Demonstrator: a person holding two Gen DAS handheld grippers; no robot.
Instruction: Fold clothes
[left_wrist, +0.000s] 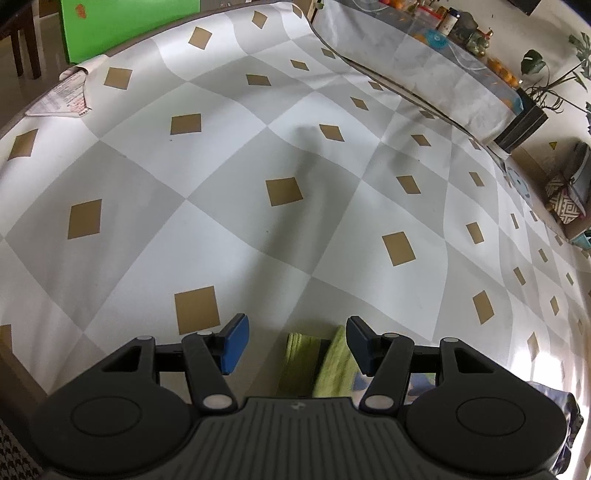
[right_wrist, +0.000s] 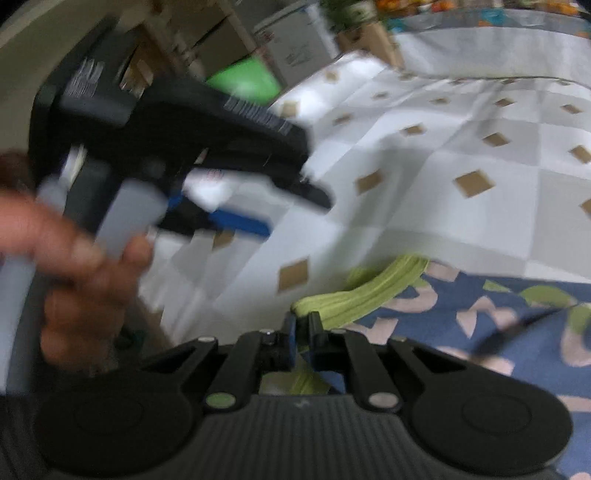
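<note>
**Right jaws pinching the green edge; left jaws standing apart over the cloth**

I am pinching the lime-green hem (right_wrist: 373, 291) of the garment (right_wrist: 498, 321) with my right gripper (right_wrist: 302, 341). Its blue-lined jaws are standing nearly together, with the green band running into the narrow gap between them. The view here is blurred by motion, so I cannot tell how much fabric the pads are biting.

The garment is lying at the near edge of the table, navy with pink and green shapes, spreading to the right of my right fingers.

My left gripper (left_wrist: 293, 345) is standing about half open, with nothing pressed between its pads. Beneath its gap a green fold (left_wrist: 317, 363) of the same garment is showing, apart from both fingers.

In the right wrist view, my left hand (right_wrist: 70, 280) is gripping the left tool's pale handle, upper left of the garment.

Further out, the checked tablecloth (left_wrist: 229, 155), grey and white with tan diamonds, is covering the table. A printed paper (left_wrist: 64, 98) is lying at its far left corner, and a green box (left_wrist: 125, 22) is standing beyond it.
</note>
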